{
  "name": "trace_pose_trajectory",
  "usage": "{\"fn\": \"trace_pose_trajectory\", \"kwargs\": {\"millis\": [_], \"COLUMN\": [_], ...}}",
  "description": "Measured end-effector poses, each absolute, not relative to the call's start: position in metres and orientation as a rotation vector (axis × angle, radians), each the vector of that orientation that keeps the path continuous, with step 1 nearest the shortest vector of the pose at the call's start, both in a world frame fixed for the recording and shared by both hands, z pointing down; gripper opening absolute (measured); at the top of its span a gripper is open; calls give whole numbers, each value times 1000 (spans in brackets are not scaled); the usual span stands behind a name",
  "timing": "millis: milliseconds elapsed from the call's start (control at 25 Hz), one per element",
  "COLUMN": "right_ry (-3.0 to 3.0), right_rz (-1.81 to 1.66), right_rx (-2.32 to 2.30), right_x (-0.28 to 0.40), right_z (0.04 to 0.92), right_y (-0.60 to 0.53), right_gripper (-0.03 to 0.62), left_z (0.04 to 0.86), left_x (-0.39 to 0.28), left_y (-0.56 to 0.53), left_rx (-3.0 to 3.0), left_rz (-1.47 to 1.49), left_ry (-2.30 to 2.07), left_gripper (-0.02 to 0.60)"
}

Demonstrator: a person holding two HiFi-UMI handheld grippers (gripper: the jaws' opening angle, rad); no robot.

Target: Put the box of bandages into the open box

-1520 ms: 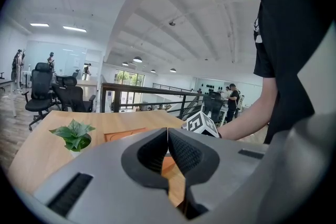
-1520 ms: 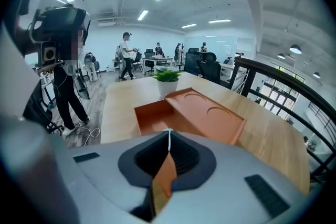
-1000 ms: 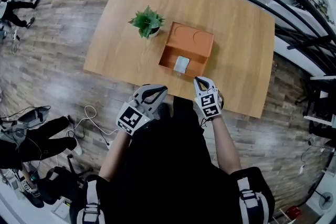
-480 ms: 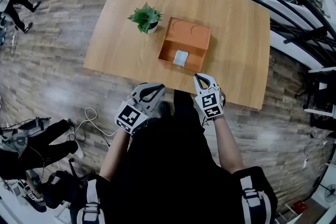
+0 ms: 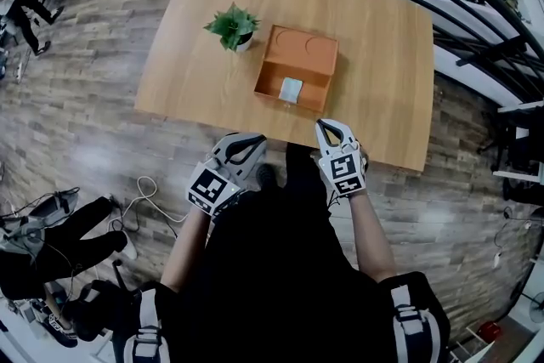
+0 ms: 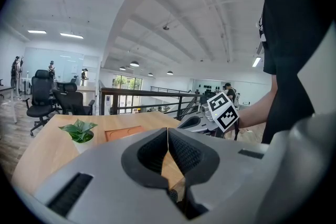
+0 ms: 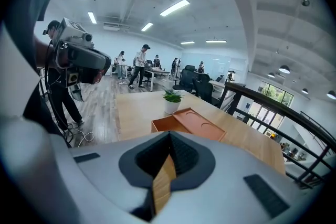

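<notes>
**A:** Where's the bandage box [image 5: 291, 89]?

**B:** Inside the open box [image 5: 314, 86], lying flat in the tray toward its 6 o'clock wall. The lid is folded back at 12 o'clock. So I'd judge the task as good as done.

**A:** And the jaws?

**B:** On the left gripper [image 6: 167, 135] they are pressed together with nothing between them, and the same goes for the right gripper [image 7: 169, 136]. Both hang off the bench [image 5: 382, 55] at its 6 o'clock edge, well apart from the tray.

**A:** If it had to be lifted again, how would it handle?

**B:** It looks like a small pale carton, so probably light, thin card. I'd expect it to hold its shape but dent under a hard squeeze. The faces look smooth, so it may slip a little.

**A:** Where would you grip it?

**B:** Across its narrower span, about midway along, coming straight down from above. The near wall sits just beside it, so there's little room at 6 o'clock — pinching from 3 and 9 would be safer. Close gently, only enough to hold it.

**A:** Anything in the way?

**B:** Only the plant [image 5: 231, 24] at the tray's 10 o'clock, near it but not touching.
</notes>
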State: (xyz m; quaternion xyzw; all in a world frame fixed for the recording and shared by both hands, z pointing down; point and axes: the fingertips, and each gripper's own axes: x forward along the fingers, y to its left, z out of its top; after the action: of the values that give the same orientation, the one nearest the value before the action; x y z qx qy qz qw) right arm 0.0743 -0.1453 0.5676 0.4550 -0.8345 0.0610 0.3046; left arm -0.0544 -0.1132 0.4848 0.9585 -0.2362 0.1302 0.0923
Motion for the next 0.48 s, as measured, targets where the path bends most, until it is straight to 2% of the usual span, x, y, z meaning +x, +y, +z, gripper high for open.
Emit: {"fn": "trace_pose_trajectory", "kwargs": {"millis": [480], "right_ry": [-2249], "right_rz": [170], "right_rx": [1261], "right_x": [75], "right_z": [554], "right_y": [-158], "right_gripper": [25], "left_z": [487], "left_x": [-55], "left_y": [-122], "left_rx": [2825], "left_rz": [395], "left_ry": [-722], "left_gripper": [26]}}
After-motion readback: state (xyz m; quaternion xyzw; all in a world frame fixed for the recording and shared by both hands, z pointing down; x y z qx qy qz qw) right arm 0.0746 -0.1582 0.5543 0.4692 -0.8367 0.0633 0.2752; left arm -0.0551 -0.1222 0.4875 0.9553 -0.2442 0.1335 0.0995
